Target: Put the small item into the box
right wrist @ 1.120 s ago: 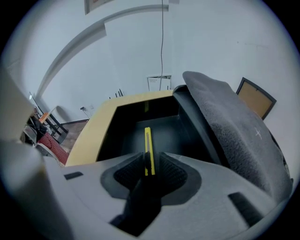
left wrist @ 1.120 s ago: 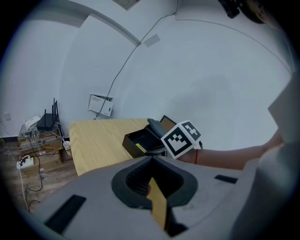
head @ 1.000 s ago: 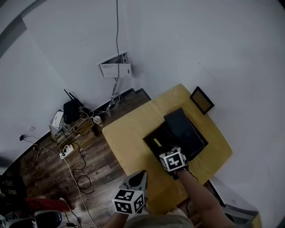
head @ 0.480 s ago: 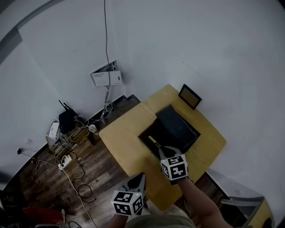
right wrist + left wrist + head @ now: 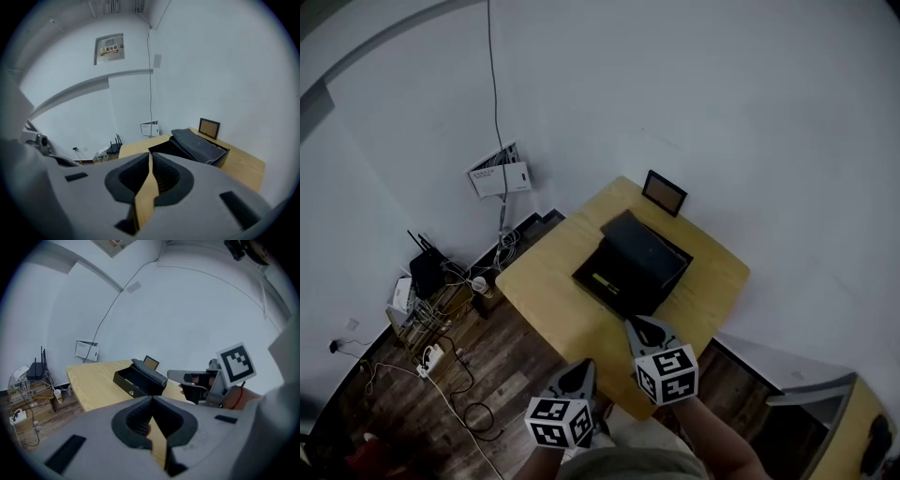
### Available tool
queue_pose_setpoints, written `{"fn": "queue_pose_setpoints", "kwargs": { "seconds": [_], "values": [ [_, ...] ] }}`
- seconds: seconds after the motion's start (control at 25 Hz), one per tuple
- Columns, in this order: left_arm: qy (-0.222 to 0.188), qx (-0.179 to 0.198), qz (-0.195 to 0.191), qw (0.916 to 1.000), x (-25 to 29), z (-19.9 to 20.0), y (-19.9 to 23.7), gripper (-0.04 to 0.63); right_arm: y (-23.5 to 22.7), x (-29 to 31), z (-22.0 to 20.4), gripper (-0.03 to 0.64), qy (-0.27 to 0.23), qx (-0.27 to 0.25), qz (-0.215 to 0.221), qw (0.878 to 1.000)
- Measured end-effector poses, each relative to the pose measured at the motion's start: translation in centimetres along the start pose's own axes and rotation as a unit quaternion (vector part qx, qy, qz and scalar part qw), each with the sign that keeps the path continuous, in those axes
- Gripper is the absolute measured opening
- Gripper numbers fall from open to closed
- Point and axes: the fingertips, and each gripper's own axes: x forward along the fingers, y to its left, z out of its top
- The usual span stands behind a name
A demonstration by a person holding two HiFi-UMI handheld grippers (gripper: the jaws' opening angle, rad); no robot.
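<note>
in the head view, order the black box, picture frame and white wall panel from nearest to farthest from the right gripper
1. black box: on the table, just ahead of the right gripper.
2. picture frame: upright at the table's far edge, behind the box.
3. white wall panel: off the table, far to the left.

Inside the open black rectangular box (image 5: 614,302), a thin yellowish strip (image 5: 606,279) was too small to identify, the grey padded lid (image 5: 642,246) hid the box's far half, and the white wall panel (image 5: 500,174) bore unreadable print.
</note>
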Motion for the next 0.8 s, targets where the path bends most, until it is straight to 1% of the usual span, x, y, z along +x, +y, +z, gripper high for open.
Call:
{"fn": "queue_pose_setpoints", "kwargs": {
  "seconds": [0.24,0.48,0.8],
  "values": [
    [-0.013,0.013,-0.01,0.9998,-2.5,-0.3,-1.1,0.002,3.0,-5.2,-1.0,0.015,-0.035,0.03,0.001,0.999],
    [-0.024,0.019,-0.025,0.9992,-5.0,-0.6,-2.6,0.002,5.4,-9.2,-2.2,0.012,-0.05,0.024,0.001,0.998],
    [-0.032,0.031,-0.044,0.9981,-7.9,-1.8,-4.2,0.002,6.9,-13.3,-3.2,0.008,-0.078,0.049,-0.008,0.996]
  ]
}}
